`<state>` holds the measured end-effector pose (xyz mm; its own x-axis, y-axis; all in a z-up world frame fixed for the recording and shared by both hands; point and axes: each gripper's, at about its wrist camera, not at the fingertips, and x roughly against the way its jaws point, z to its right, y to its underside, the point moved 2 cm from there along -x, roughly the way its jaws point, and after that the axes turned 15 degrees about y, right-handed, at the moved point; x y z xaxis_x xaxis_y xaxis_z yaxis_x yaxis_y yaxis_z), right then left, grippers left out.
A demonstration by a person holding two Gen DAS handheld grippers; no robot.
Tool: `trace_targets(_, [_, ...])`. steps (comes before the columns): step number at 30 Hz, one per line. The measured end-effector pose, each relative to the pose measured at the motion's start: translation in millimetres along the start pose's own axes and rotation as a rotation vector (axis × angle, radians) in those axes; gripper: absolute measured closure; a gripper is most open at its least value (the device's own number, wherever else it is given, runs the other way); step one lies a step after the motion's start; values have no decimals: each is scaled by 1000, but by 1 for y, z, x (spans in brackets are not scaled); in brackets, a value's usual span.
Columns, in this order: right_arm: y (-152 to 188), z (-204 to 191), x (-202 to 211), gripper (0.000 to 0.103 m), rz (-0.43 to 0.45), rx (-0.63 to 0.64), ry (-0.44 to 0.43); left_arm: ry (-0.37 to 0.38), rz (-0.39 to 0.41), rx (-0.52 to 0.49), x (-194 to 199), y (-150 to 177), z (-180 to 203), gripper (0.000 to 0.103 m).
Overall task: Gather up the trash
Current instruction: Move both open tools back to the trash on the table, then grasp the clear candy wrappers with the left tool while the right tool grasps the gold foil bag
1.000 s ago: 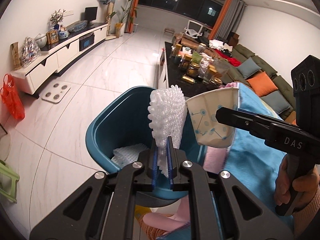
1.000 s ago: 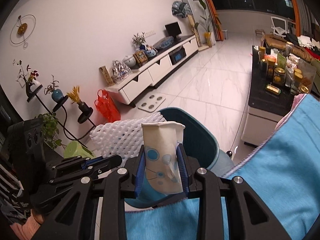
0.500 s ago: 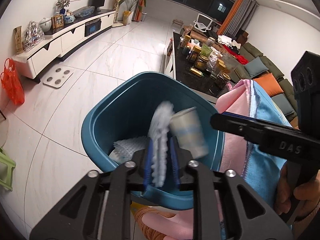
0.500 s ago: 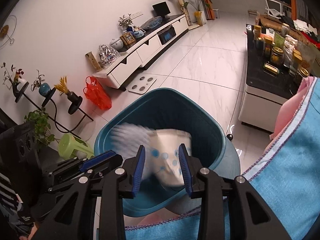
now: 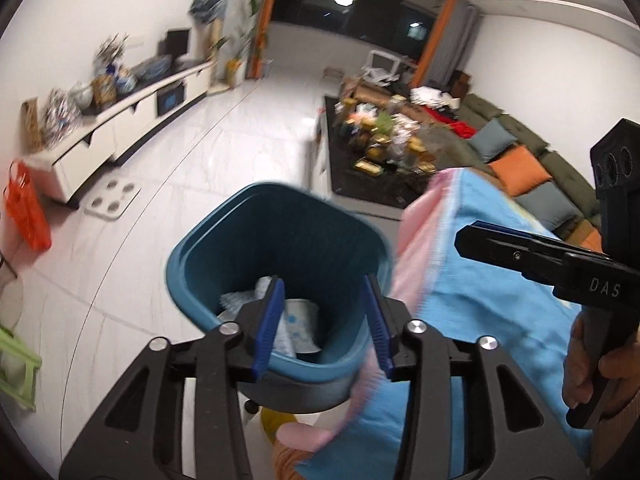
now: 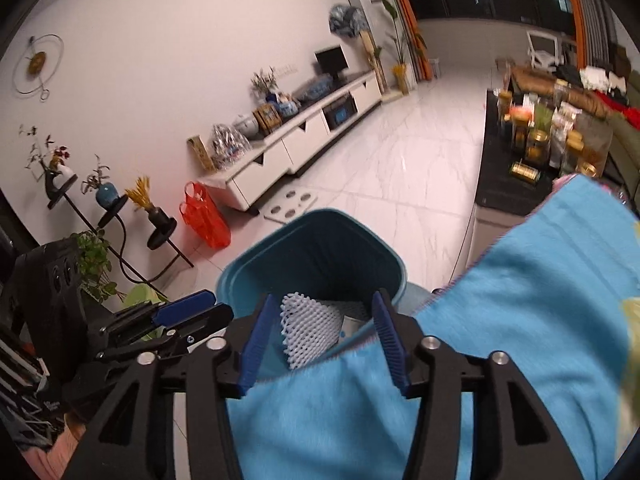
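A teal bin (image 5: 280,236) (image 6: 316,240) stands on the floor beside a surface draped in blue cloth (image 5: 492,280) (image 6: 532,320). Inside it lie white foam netting (image 6: 310,332) (image 5: 236,300) and a paper cup (image 5: 298,326) (image 6: 352,326) with blue dots. My left gripper (image 5: 324,320) hovers over the bin's near rim, jaws opening, nothing between them. My right gripper (image 6: 322,340) is also above the bin, jaws opening and empty; in the left wrist view it (image 5: 472,236) reaches in from the right, held by a hand (image 5: 580,364).
A white TV cabinet (image 6: 304,140) lines the left wall, with an orange bag (image 6: 204,220) and a white scale (image 6: 290,206) on the tiled floor. A dark coffee table (image 5: 380,168) cluttered with jars stands behind the bin; a sofa with cushions (image 5: 520,168) is at right.
Both grippers dipped toward the bin, opened and let go: the foam netting and the paper cup dropped in. Both have since drawn back up, jaws wider.
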<state>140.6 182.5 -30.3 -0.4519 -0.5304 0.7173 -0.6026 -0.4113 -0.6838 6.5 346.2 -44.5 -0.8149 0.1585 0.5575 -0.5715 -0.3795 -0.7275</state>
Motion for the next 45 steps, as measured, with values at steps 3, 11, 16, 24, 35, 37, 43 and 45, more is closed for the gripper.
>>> trace_targets(3, [12, 13, 37, 45, 60, -10, -1, 27, 9, -77, 11, 3, 33, 55])
trace_targets(11, [64, 65, 119, 42, 155, -42, 92, 187, -17, -186, 18, 18, 114, 54])
trace_targets(16, [103, 101, 164, 38, 208, -81, 192, 322, -62, -260, 8, 39, 174, 50])
trace_targets(24, [159, 159, 215, 38, 217, -191, 409, 478, -180, -326, -22, 75, 241, 49])
trace_targets(35, [226, 238, 268, 38, 196, -400, 607, 607, -320, -430, -62, 112, 315, 46])
trace_targets(37, [235, 247, 274, 38, 189, -427, 627, 614, -346, -424, -72, 116, 323, 45])
trace_targets(43, [260, 268, 286, 38, 160, -507, 644, 642, -377, -446, -92, 124, 350, 45])
trace_targets(45, [268, 274, 284, 38, 143, -540, 629, 650, -384, -455, -97, 125, 358, 47])
